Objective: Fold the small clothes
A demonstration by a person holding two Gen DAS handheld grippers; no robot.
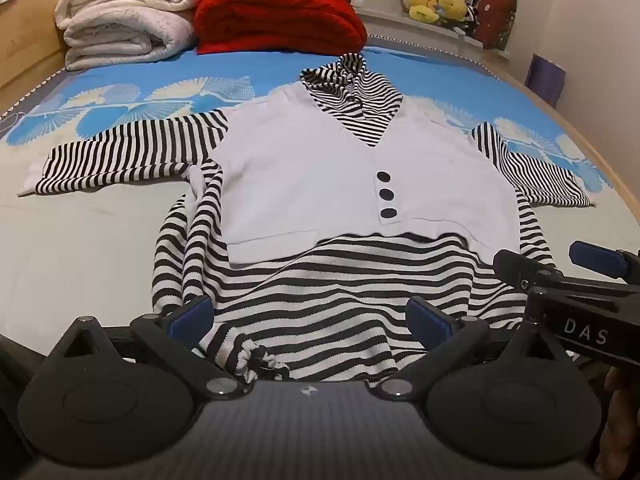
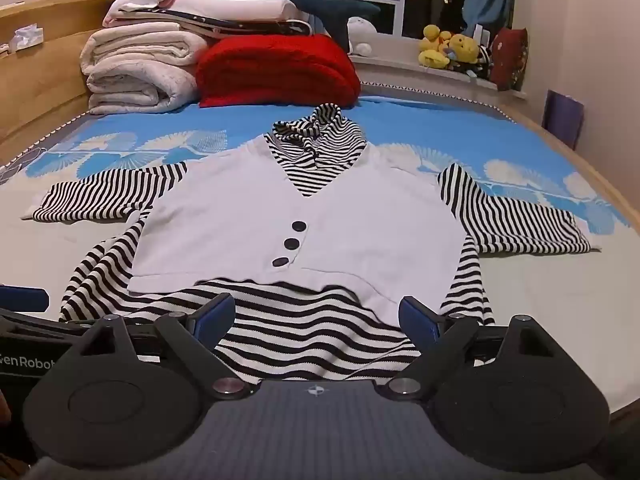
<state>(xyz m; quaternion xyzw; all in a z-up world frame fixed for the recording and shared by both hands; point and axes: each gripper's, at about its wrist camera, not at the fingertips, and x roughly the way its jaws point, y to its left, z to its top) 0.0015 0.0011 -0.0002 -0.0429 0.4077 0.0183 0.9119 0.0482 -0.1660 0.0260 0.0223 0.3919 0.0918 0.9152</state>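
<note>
A small black-and-white striped top with a white vest front [image 1: 320, 176] [image 2: 304, 236] lies face up on the bed, both striped sleeves spread out to the sides and three black buttons down the middle. My left gripper [image 1: 308, 320] hovers over the near left part of the striped hem, jaws wide apart with only cloth below them. My right gripper [image 2: 316, 316] hangs open over the near right part of the hem; nothing is pinched. Each gripper shows at the edge of the other's view: the right gripper [image 1: 560, 276] and the left gripper [image 2: 24, 300].
Folded white blankets [image 1: 120, 20] and a red blanket [image 1: 276, 16] are stacked at the head of the bed. A blue patterned cover [image 2: 420, 128] lies beyond the top. Plush toys [image 2: 452, 50] sit on the window ledge. A wooden bed frame [image 2: 36, 80] runs along the left.
</note>
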